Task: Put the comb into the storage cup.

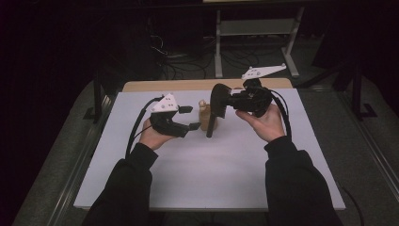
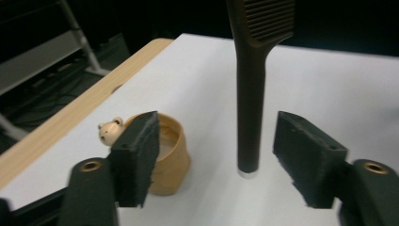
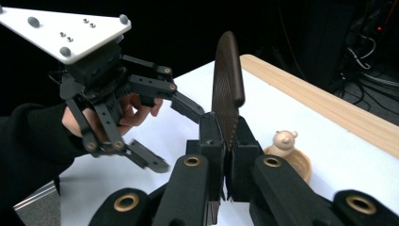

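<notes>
Right gripper [image 3: 226, 160]: clamped on the brush [image 1: 217, 101] head, handle tip on the table [image 1: 235, 174].
Left gripper [image 2: 216, 155]: jaws apart, astride the handle; close squarely, clear of the cup [image 2: 171, 157].

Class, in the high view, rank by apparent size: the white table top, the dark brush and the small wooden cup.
1. White table top
2. Dark brush, held upright
3. Wooden cup, partly hidden behind the brush

No readable text, label, brand or number — nothing legible anywhere.
</notes>
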`<state>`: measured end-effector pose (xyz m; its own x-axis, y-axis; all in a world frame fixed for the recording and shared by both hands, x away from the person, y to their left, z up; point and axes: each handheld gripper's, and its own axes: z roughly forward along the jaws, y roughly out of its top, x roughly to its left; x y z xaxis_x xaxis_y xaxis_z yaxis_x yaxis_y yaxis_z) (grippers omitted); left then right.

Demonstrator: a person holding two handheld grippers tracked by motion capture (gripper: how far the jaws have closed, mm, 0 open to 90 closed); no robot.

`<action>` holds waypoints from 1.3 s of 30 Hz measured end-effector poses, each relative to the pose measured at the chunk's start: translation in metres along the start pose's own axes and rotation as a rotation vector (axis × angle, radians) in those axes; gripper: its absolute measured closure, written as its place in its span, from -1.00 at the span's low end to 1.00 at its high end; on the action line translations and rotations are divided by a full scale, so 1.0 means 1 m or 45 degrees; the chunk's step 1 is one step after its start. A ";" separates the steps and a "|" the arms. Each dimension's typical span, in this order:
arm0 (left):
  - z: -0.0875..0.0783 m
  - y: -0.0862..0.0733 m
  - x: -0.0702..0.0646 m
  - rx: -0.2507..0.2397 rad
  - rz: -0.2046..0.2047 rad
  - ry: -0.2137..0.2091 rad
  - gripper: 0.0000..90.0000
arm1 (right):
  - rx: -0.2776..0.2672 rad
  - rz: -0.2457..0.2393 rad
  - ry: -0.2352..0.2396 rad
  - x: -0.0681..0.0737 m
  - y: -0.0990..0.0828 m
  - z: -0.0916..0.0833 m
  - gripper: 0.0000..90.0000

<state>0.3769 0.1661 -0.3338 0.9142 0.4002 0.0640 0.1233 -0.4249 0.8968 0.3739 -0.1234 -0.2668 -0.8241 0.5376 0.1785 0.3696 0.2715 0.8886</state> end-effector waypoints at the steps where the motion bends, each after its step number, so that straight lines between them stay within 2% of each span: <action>1: -0.001 -0.001 0.002 -0.009 -0.021 -0.014 -0.40 | 0.002 -0.003 -0.004 0.000 0.000 -0.001 0.91; 4: 0.000 -0.004 0.006 0.004 -0.094 -0.065 -0.74 | 0.008 -0.009 -0.019 -0.001 0.002 -0.004 0.91; 7: 0.002 -0.009 0.010 0.047 -0.144 -0.111 -1.00 | 0.010 -0.014 -0.030 -0.001 0.003 -0.006 0.91; 12: 0.001 -0.019 0.013 0.048 -0.138 -0.092 -1.00 | 0.016 -0.027 -0.042 -0.001 0.006 -0.008 0.91; 23: -0.011 -0.036 0.020 0.027 -0.170 -0.053 -1.00 | 0.011 -0.040 -0.071 -0.005 0.015 -0.014 0.91; 34: -0.027 -0.051 0.025 -0.009 -0.184 0.018 -1.00 | -0.011 -0.059 -0.115 -0.008 0.032 -0.023 0.91; 39: -0.034 -0.061 0.029 -0.002 -0.192 0.054 -1.00 | -0.017 -0.060 -0.132 -0.011 0.040 -0.025 0.91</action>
<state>0.3826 0.2314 -0.3716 0.8683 0.4932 -0.0532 0.2573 -0.3560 0.8984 0.3873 -0.1384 -0.2224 -0.7914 0.6043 0.0926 0.3253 0.2881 0.9007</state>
